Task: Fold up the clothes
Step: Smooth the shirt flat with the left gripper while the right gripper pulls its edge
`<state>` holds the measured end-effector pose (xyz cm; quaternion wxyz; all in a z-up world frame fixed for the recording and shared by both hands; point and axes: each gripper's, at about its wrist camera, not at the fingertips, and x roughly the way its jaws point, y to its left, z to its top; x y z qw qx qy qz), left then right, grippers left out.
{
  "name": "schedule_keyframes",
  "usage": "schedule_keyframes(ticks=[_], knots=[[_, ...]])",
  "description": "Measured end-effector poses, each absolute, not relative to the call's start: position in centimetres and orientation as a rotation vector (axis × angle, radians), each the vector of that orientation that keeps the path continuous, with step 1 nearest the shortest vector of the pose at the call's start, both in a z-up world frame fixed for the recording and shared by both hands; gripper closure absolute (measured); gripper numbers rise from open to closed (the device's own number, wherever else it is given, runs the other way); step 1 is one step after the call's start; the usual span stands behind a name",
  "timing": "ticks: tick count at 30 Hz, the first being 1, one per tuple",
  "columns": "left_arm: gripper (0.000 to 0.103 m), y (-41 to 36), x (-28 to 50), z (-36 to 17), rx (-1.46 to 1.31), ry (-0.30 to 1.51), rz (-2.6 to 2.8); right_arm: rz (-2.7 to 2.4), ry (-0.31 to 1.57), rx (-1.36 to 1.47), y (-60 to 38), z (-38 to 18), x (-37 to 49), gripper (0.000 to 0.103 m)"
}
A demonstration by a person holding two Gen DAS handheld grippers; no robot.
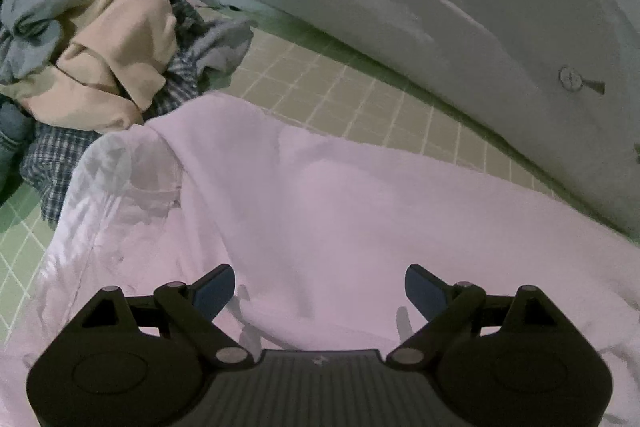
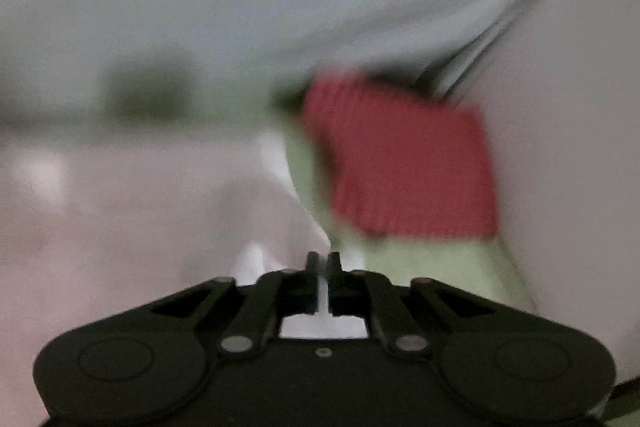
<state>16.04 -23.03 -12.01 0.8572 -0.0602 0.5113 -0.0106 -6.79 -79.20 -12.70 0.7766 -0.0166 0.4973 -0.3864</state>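
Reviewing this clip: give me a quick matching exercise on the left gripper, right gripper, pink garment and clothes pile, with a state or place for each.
1 left gripper
2 right gripper
3 pink garment
4 clothes pile

A heaped at far left
B fingers wide apart
C clamped on pale cloth
D spread out under the left gripper

Pairs: 1-B, 2-C, 3-D, 4-A
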Motion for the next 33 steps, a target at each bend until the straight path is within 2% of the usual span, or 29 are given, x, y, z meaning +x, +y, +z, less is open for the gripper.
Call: schedule_keyframes(ticks=[1,2,3,4,13,15,17,18,19,20,21,27,29,31,32,33], knots=[[0.011,-23.3,16.1,-12.0,-0.113,1.074,-0.028,-0.815,1.085,-0.048,-79.0,-13.3,-6.8,0.076],[0.011,-23.6,16.1,-11.9,-0.098,1.073,-0.035,-0.807,1.051,-0.04,-79.0,-13.2,-6.8,0.064],[0.011,-23.9,16.1,-11.9,-0.084,1.072,-0.042,-0.804,1.017,-0.007,-79.7,-13.1,-6.5,0.045],[0.011,-24.2,16.2,-11.8,-0.07,1.074,-0.051,-0.802,0.99,0.033,-80.6,-13.2,-6.0,0.037],[0.011,-28.1,17.7,-11.1,0.037,1.057,-0.136,-0.772,0.739,0.385,-88.7,-14.2,-1.6,0.028],[0.011,-28.9,17.9,-11.0,0.054,1.052,-0.147,-0.73,0.771,0.423,-90.2,-15.8,-0.2,0.028],[0.011,-29.6,18.1,-11.0,0.068,1.054,-0.154,-0.699,0.829,0.419,-91.2,-17.2,1.1,0.031],[0.011,-29.8,18.1,-11.0,0.072,1.057,-0.153,-0.679,0.842,0.408,-91.4,-17.4,1.6,0.046],[0.011,-30.0,18.2,-11.1,0.074,1.058,-0.152,-0.656,0.848,0.396,-91.6,-17.5,2.0,0.083],[0.011,-30.2,18.2,-11.2,0.076,1.06,-0.149,-0.634,0.854,0.383,-91.7,-17.6,2.5,0.084],[0.011,-30.3,18.3,-11.2,0.077,1.06,-0.145,-0.635,0.833,0.365,-92.3,-17.0,3.0,0.099],[0.011,-31.2,18.3,-11.0,0.082,1.044,-0.143,-0.757,0.588,0.194,-96.4,-10.5,7.0,0.103],[0.011,-31.5,18.1,-10.9,0.076,1.038,-0.154,-0.753,0.574,0.158,-97.1,-8.9,7.7,0.092],[0.011,-31.8,17.7,-10.7,0.07,1.026,-0.167,-0.74,0.57,0.196,-97.0,-8.2,6.5,0.06],[0.011,-32.0,17.4,-10.5,0.065,1.018,-0.172,-0.741,0.555,0.219,-96.5,-8.0,5.0,0.053],[0.011,-32.0,17.2,-10.4,0.059,1.013,-0.176,-0.743,0.546,0.246,-95.9,-8.1,3.3,0.042]])
